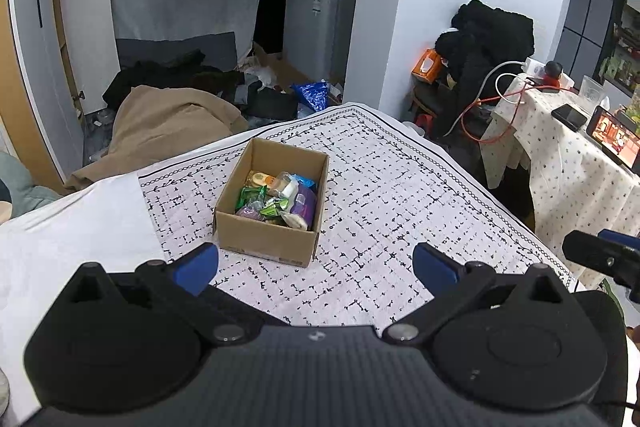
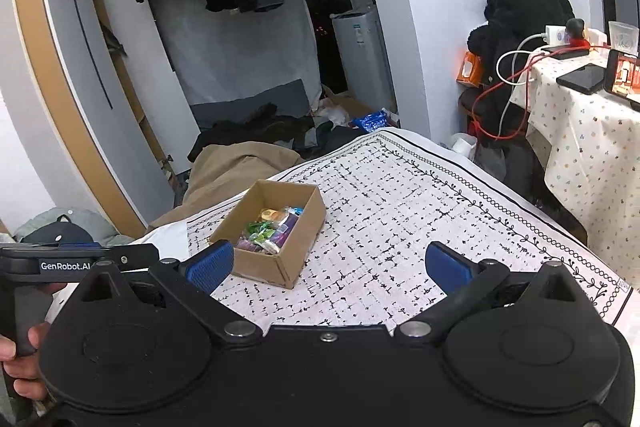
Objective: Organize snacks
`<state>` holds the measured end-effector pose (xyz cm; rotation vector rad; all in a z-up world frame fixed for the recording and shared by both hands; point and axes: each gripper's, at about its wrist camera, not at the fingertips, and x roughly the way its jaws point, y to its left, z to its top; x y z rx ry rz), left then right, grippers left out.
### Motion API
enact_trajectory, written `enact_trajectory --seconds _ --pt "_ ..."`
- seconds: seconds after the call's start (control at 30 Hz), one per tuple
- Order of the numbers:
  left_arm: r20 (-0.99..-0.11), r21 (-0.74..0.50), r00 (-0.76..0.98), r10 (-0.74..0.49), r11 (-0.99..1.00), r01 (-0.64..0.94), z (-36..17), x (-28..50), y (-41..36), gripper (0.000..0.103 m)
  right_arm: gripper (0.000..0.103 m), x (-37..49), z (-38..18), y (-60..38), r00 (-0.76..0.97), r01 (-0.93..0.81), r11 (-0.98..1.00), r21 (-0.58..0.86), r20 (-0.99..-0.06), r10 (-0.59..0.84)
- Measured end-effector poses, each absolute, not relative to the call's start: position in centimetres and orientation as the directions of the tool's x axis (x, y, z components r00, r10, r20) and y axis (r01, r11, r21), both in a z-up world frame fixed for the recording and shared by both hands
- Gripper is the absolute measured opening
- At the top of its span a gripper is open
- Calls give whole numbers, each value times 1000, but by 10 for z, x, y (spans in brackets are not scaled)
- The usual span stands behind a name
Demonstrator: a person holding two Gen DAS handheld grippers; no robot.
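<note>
Both grippers held back from the box, jaws spread, nothing gripped.

Left gripper (image 1: 314, 269) and right gripper (image 2: 328, 267) hover above the patterned cloth (image 1: 400, 195), short of the cardboard box (image 1: 268, 241). Snacks (image 1: 276, 201) lie heaped inside the box, none on the cloth; the gathering looks finished, hence the empty, pulled-back jaws.

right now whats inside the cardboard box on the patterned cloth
The cardboard box holds a loose pile of wrapped snacks: green, purple, blue and orange-yellow packets. Whatever lies under that top layer is covered.
</note>
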<state>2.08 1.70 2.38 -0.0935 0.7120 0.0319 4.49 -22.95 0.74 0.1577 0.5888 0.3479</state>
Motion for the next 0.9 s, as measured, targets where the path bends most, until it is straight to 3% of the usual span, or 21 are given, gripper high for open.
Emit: enact_trajectory --seconds 0.9 --pt "-642 -92 767 -9 994 -65 25 4 24 103 103 36 5 -222 774 -276 933 230 -522 358"
